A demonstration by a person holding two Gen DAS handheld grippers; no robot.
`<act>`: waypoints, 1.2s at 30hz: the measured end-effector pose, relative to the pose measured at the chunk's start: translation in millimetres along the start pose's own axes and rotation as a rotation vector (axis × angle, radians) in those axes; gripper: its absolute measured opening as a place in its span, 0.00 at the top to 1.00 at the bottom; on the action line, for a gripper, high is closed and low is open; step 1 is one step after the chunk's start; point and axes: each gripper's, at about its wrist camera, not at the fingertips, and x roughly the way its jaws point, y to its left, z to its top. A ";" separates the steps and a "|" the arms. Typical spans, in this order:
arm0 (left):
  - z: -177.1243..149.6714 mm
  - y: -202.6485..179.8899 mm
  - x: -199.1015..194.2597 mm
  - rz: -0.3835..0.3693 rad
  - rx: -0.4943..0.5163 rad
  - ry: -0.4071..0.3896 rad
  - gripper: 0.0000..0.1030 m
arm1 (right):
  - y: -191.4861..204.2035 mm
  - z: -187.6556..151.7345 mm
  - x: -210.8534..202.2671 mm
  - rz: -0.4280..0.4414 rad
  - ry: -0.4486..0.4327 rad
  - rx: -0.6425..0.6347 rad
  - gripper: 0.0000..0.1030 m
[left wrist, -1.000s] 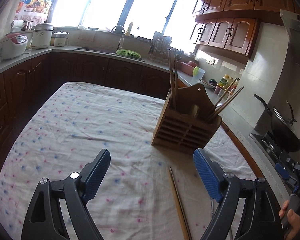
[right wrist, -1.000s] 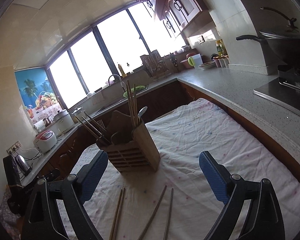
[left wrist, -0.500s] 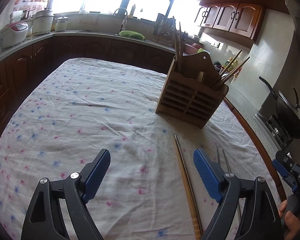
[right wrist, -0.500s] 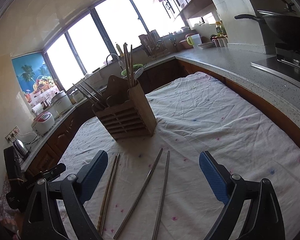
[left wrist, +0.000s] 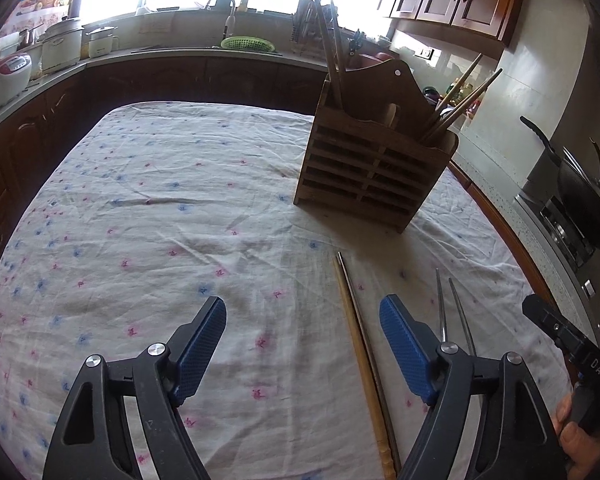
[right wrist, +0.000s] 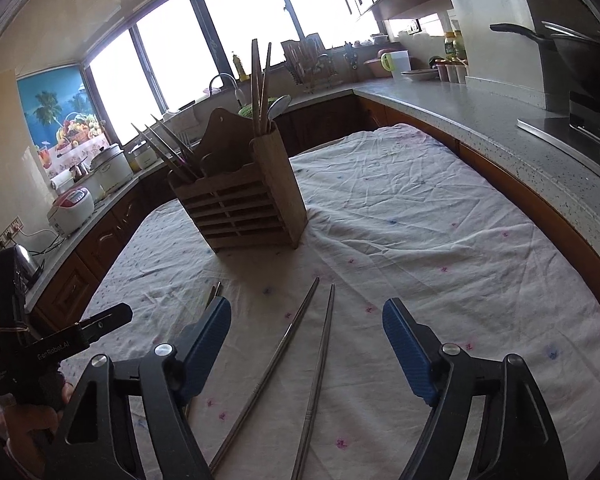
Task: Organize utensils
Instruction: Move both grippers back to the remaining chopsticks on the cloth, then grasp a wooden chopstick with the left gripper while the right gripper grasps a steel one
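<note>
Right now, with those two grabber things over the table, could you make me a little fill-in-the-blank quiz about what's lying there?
1. The wooden holder stands on a ____ tablecloth.
2. Between the right gripper fingers lie ____ metal chopsticks.
3. Both the left gripper and the right one are ____, holding nothing.
4. The wooden chopsticks beside the left gripper's right finger lie ____ on the cloth.

Missing words: flowered; two; open; flat

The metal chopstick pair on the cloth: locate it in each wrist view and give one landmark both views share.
Left wrist view: the metal chopstick pair lies at lower right, partly behind the left gripper's right finger.
Right wrist view: the pair lies at lower centre, between the right gripper's open jaws, touching neither.
Shared landmark: the wooden utensil holder, standing beyond the pair.
</note>
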 end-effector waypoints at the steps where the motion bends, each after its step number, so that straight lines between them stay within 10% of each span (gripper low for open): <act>1: 1.6 -1.1 3.3 0.000 0.001 0.005 0.29 | 0.5 0.0 3.0 -0.003 0.010 -0.003 0.29; 12: 15.8 -15.1 60.9 -0.014 0.024 0.115 0.50 | -0.4 -1.6 41.6 -0.043 0.145 -0.026 0.69; 36: 12.2 -49.1 110.9 0.036 0.276 0.212 0.88 | 0.5 -10.9 79.8 -0.101 0.242 -0.079 0.82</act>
